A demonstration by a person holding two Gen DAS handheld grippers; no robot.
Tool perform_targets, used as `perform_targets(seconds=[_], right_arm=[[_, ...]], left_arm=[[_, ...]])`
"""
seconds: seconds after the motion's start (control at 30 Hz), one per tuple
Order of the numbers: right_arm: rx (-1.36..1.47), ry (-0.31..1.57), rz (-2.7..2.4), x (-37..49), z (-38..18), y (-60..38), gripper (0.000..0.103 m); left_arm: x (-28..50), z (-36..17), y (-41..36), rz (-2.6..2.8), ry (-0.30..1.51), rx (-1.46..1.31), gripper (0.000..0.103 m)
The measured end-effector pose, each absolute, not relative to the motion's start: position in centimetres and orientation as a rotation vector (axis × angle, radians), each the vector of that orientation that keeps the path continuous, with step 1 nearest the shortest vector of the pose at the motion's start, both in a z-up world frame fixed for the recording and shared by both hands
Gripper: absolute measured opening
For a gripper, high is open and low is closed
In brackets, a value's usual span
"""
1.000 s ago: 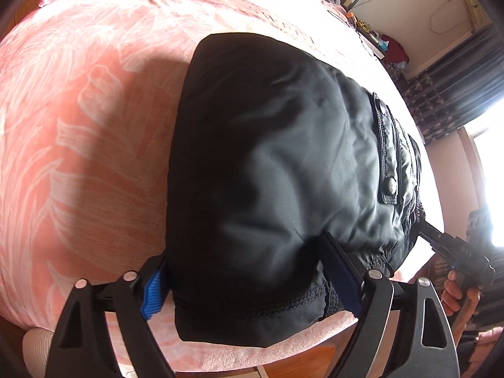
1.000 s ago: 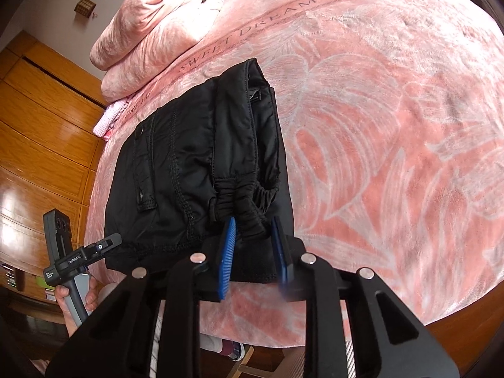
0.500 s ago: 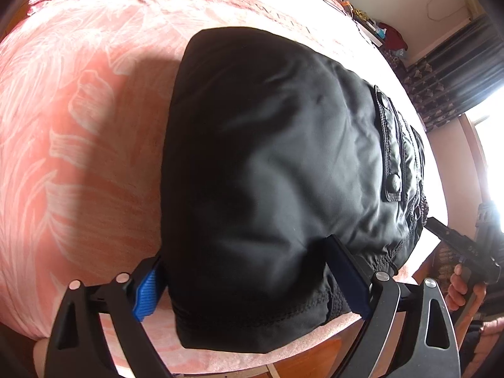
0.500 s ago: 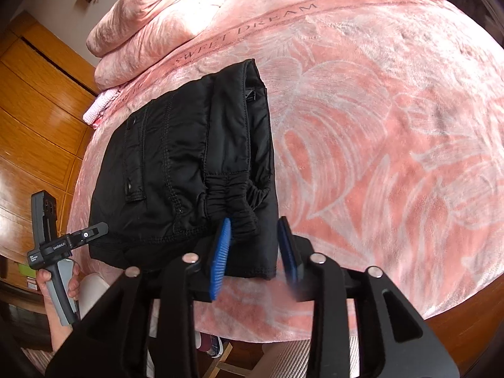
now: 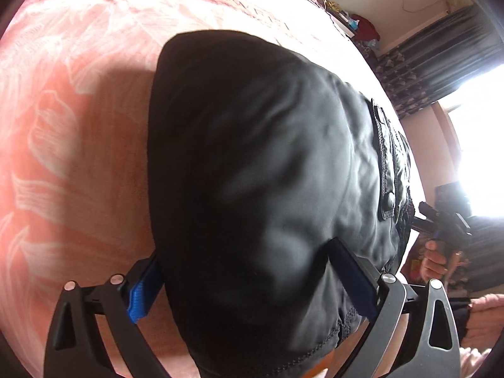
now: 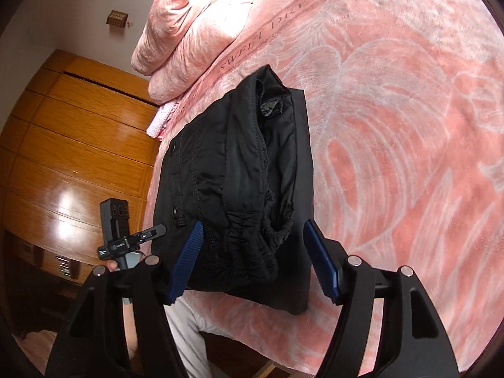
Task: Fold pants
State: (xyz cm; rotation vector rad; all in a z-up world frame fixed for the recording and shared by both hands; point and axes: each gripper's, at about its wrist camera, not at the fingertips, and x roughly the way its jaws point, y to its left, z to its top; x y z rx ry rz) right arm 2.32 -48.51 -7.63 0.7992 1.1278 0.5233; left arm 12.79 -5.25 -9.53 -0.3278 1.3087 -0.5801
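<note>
The black pants (image 5: 267, 173) lie folded into a thick block on the pink bed (image 5: 72, 126), near its front edge. My left gripper (image 5: 249, 271) is open, its blue-padded fingers (image 5: 143, 289) straddling the near hem end of the block. In the right wrist view the pants (image 6: 239, 182) show the elastic waistband end nearest me. My right gripper (image 6: 255, 258) is open wide, its fingers standing either side of the waistband without pinching it. The left gripper (image 6: 126, 239) also shows there, at the pants' left corner.
A rolled pink quilt (image 6: 195, 25) lies at the head of the bed. A wooden wardrobe (image 6: 63, 157) stands left of the bed. Dark curtains (image 5: 434, 63) and a bright window are at the far right. The bed's edge runs just under the pants.
My right gripper has opened from nearly shut on the waistband to wide apart. My left gripper stayed open and has moved closer over the hem end.
</note>
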Motion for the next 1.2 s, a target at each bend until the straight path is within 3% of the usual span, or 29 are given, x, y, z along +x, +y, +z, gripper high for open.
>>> perform_targets(seconds=[0.33, 0.5, 0.63, 0.77, 0.87, 0.97, 1.2], right_arm=[[0.883, 1.121, 0.652, 2.8, -10.7, -48.4, 0.067], [0.883, 1.142, 0.705, 4.1, -11.1, -47.6, 0.072], [0.861, 1.157, 0.683, 4.4, -10.8, -46.9, 0.071], [0.88, 1.15, 0.645, 3.8, -9.7, -46.4, 0.049], [0.81, 1.119, 0.611, 3.2, -7.5, -45.3, 0.042], [0.762, 1.078, 0.607, 2.8, -5.1, -44.3, 0.04], [0.647, 0.98, 0.6, 5.7, 0.0, -43.8, 0.039]], left_arm=[[14.1, -11.7, -6.1, -0.698, 1.371, -0.429, 0.098], [14.7, -12.5, -6.3, -0.729, 1.449, -0.478, 0.095], [14.5, -13.1, -5.2, -0.722, 1.464, -0.578, 0.078], [13.8, -12.6, -4.4, -0.716, 1.437, -0.628, 0.056], [12.7, -12.2, -4.0, -0.702, 1.39, -0.648, 0.043], [12.3, -11.1, -3.6, -0.692, 1.334, -0.647, 0.037], [14.0, -7.8, -4.5, -0.692, 1.214, -0.604, 0.035]])
